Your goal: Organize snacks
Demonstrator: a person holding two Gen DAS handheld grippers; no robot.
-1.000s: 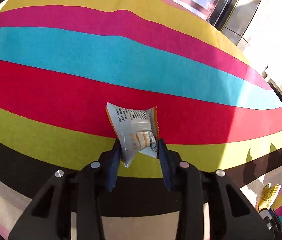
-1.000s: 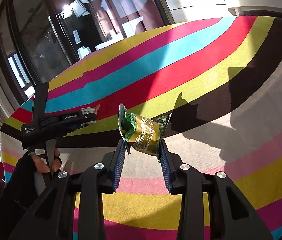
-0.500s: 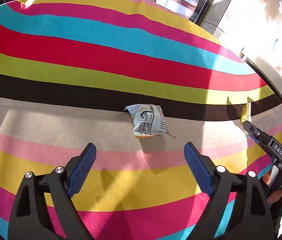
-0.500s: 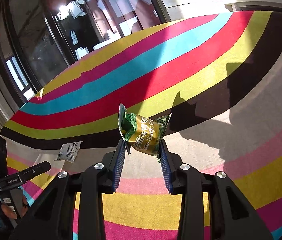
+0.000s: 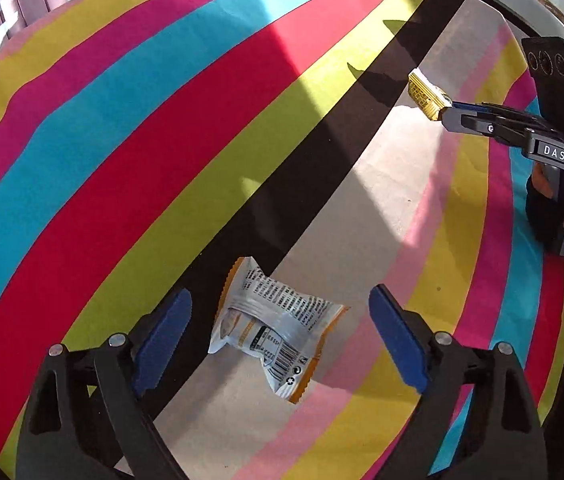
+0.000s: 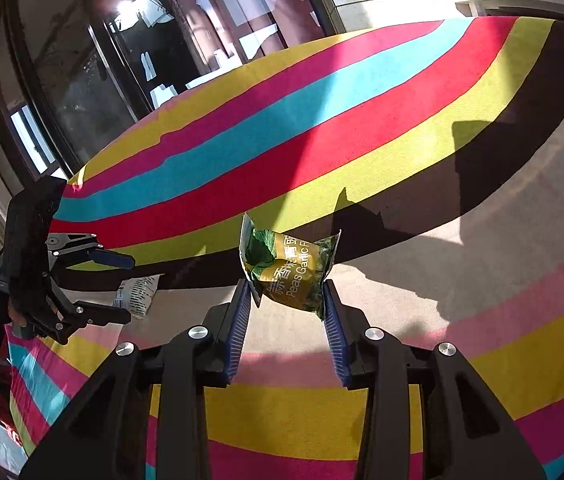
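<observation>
A white and orange snack packet [image 5: 278, 328] lies flat on the striped cloth [image 5: 130, 128], on the beige band beside the black stripe. My left gripper [image 5: 280, 324] is open, its blue pads on either side of the packet and not touching it. The packet also shows in the right wrist view [image 6: 136, 294], under the left gripper [image 6: 122, 286]. My right gripper [image 6: 286, 296] is shut on a green and yellow garlic peas packet [image 6: 288, 268], held above the cloth. In the left wrist view the right gripper [image 5: 448, 111] holds that packet [image 5: 426, 94] at the upper right.
The striped cloth [image 6: 362, 128] covers the whole surface. Its far edge meets a grey rim [image 5: 494, 0]. Dark glass doors [image 6: 82, 80] stand behind the cloth's far side. Hard shadows of the grippers fall on the black and lime stripes.
My left gripper let go of the white packet, which now lies on the cloth. The open gripper then moved in close, its pads either side of the packet. The right gripper kept its packet.
</observation>
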